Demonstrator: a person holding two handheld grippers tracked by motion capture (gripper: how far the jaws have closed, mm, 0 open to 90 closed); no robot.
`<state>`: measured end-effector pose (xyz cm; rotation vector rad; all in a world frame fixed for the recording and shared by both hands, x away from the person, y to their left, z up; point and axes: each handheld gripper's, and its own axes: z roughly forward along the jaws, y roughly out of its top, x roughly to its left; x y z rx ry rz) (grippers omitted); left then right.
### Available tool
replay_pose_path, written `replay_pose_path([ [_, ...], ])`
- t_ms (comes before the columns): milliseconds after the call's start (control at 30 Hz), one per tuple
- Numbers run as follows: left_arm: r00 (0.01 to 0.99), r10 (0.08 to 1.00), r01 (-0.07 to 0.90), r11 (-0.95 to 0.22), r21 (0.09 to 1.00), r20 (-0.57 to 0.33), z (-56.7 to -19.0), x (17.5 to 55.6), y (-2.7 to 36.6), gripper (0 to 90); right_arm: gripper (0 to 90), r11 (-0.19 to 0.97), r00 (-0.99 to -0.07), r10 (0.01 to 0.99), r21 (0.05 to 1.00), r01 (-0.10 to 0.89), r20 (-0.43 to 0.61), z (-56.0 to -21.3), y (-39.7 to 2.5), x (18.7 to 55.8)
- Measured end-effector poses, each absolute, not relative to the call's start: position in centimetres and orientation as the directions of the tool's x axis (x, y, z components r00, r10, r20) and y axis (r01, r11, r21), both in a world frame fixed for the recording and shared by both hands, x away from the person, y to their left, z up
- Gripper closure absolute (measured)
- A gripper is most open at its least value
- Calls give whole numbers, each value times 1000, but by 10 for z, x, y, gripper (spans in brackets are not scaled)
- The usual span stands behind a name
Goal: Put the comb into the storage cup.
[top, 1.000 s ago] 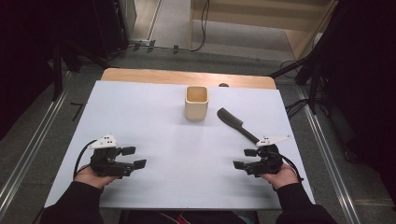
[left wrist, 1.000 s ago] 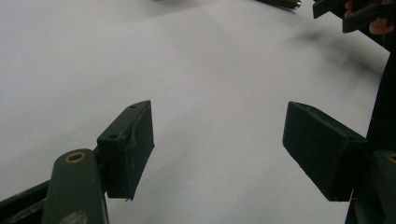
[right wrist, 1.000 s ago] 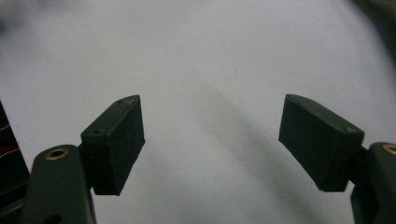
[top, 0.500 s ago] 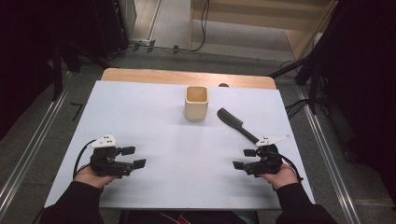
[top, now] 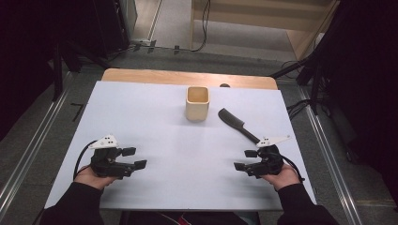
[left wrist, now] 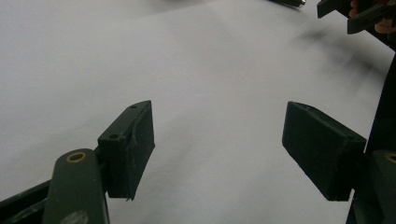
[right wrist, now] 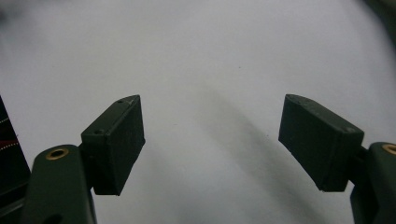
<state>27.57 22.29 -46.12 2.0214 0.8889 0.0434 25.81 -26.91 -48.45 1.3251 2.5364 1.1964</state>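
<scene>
Nothing has moved since the earlier frames: both hands idle at the near edge. Left gripper (top: pixel 133 158) and right gripper (top: pixel 245 160) have jaws spread, empty. Comb (top: pixel 237 123) lies just beyond the right fingers, beside the cup (top: pixel 197 103). No pickup started yet.

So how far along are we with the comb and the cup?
Nothing looks done yet. The comb lies flat on the table, right of the cup and apart from it, and the cup looks empty. Nothing is in hand: the left claw and right claw are both open near the table's front edge. Gripping the comb, probably with the nearer right claw, and likely placing it in the cup, is all still left.
</scene>
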Motion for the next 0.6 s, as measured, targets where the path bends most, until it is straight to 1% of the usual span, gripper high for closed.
replay_pose_path([
  [600, 738, 607, 576, -339, 744, -294, -461, 276, 223, 260, 207, 338, -633, 716, 647, 683, 293, -484, -269, 258],
])
